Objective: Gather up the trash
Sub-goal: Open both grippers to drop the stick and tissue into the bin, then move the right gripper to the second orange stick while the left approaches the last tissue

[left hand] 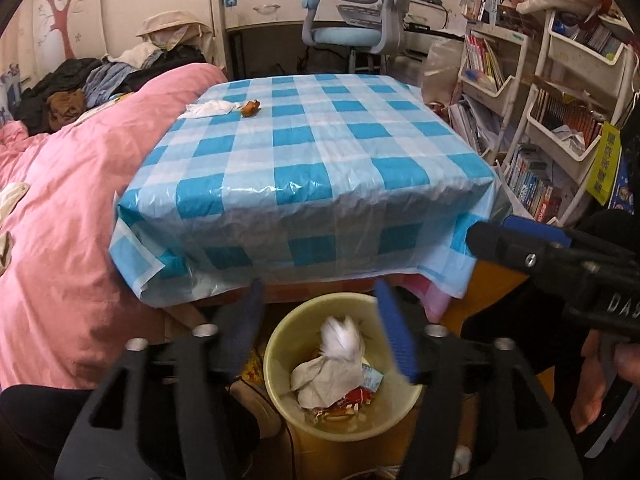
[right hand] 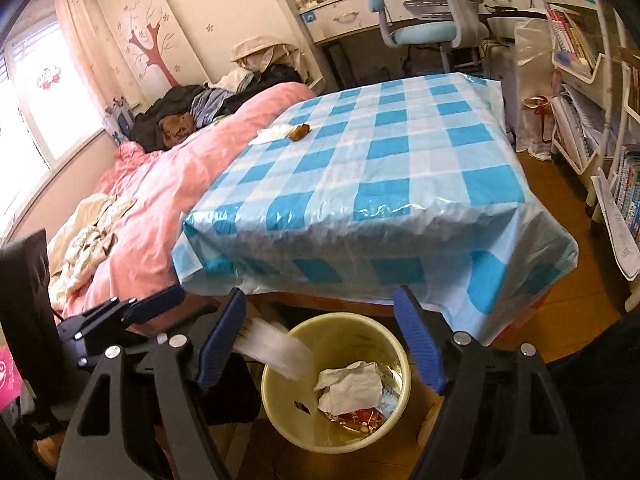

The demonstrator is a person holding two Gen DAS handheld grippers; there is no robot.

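Trash drops blurred into the bin (left hand: 280,396) at lower centre, both my grippers (left hand: 320,332) (right hand: 320,340) spread wide, empty. Tissue (left hand: 210,109) and brown scrap (left hand: 251,108) remain upper left; a careless pinch could snag the tablecloth (left hand: 320,152).

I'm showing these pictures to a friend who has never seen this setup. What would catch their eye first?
Probably the blue-and-white checked tablecloth filling the middle, bare but for a white tissue and a brown scrap at its far left corner. Next, the yellow bin below the near edge, a blurred white piece falling into it between both open grippers.
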